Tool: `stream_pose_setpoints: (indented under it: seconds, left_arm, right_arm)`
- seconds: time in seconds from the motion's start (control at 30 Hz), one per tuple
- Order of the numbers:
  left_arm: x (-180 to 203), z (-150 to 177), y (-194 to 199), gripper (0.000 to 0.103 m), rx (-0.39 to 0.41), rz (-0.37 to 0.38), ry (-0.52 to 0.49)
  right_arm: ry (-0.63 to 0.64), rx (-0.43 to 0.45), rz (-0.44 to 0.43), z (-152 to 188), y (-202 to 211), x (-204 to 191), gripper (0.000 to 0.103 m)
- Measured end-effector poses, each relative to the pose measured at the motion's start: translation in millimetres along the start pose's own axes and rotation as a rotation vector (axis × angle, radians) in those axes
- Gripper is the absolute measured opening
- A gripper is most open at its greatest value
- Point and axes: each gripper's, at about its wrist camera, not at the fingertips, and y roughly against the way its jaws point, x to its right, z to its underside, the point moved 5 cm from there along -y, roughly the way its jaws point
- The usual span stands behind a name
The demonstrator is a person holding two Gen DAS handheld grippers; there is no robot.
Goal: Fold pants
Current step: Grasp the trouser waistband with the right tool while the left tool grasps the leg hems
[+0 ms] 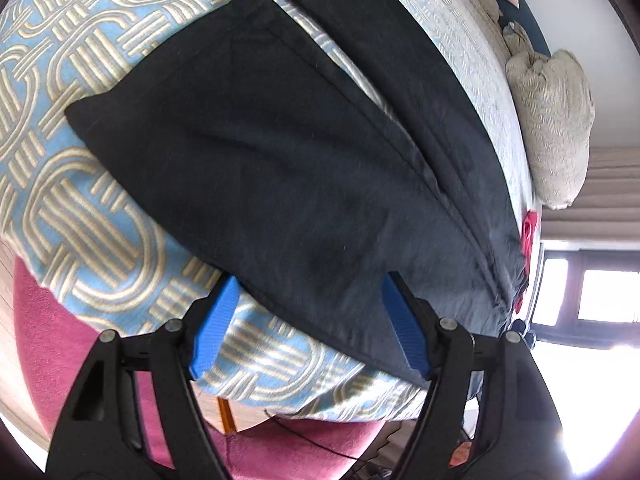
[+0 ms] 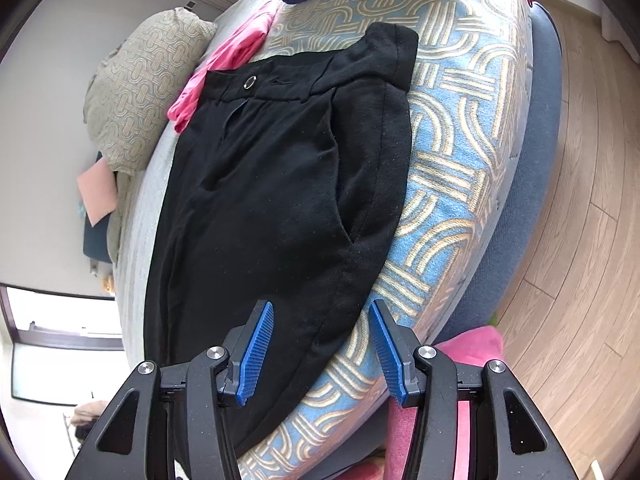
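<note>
**A:** Pants (image 1: 280, 152) lie flat on the bed's blue patterned blanket (image 1: 80, 208), legs spread, waistband by a pink cloth (image 2: 224, 60).

**B:** Grippers?

**A:** Left gripper (image 1: 306, 300) has jaws apart, one pad over the pants' near edge. Right gripper (image 2: 320, 328) is apart too, above the pants, gripping nothing.

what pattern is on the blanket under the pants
Light blue with interlocking beige striped loops, on the blanket; clearest in the left wrist view.
</note>
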Motion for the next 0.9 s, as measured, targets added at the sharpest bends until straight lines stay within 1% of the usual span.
stream_pose_setpoints:
  seconds: [0.13, 0.17, 0.2, 0.23, 0.27, 0.3, 0.4, 0.43, 0.5, 0.53, 0.57, 0.63, 0.73, 0.83, 0.9]
  left_arm:
    - [3, -8, -3, 0.074, 0.016, 0.007, 0.011]
    - [3, -9, -2, 0.07, 0.022, 0.007, 0.009]
    - [4, -10, -1, 0.063, 0.03, 0.006, 0.006]
    - [4, -11, 0, 0.049, 0.035, 0.001, -0.002]
    - [3, -13, -1, 0.041, 0.031, -0.001, -0.011]
    - [1, -14, -1, 0.039, 0.023, 0.001, -0.011]
    - [-10, -13, 2, 0.039, -0.004, 0.027, 0.033]
    - [-13, -11, 4, 0.039, -0.01, 0.029, 0.049]
    - [-18, -7, 7, 0.043, -0.011, 0.025, 0.067]
    - [-20, -6, 9, 0.051, -0.013, 0.025, 0.073]
    - [-22, -6, 9, 0.063, -0.013, 0.022, 0.082]
    - [-27, -8, 14, 0.071, 0.008, 0.015, 0.116]
    - [-32, -11, 19, 0.076, 0.039, -0.012, 0.155]
    - [-33, -18, 15, 0.076, 0.046, -0.023, 0.157]
    - [-29, -24, 14, 0.076, 0.074, -0.04, 0.135]
  right_arm:
    - [-0.026, 0.044, -0.013, -12, -1, 1, 0.051]
    - [-0.036, 0.05, -0.02, -15, -3, 2, 0.051]
    - [-0.048, 0.061, -0.033, -18, -3, 2, 0.044]
    - [-0.05, 0.07, -0.031, -21, -4, 2, 0.038]
    - [-0.04, 0.074, -0.013, -23, -6, 2, 0.027]
    - [-0.029, 0.075, 0.001, -26, -8, 2, 0.02]
    - [-0.018, 0.066, -0.006, -29, -9, 3, 0.018]
    - [-0.015, 0.064, -0.01, -29, -9, 3, 0.018]
    - [-0.018, 0.057, -0.019, -28, -8, 4, 0.018]
    - [-0.025, 0.055, -0.024, -28, -8, 5, 0.018]
    - [-0.034, 0.051, -0.031, -29, -8, 6, 0.018]
    - [-0.049, 0.045, -0.041, -29, -8, 8, 0.019]
    - [-0.055, 0.041, -0.041, -30, -7, 8, 0.02]
    - [-0.047, 0.045, -0.035, -31, -8, 6, 0.02]
    - [-0.047, 0.051, -0.037, -35, -10, 5, 0.021]
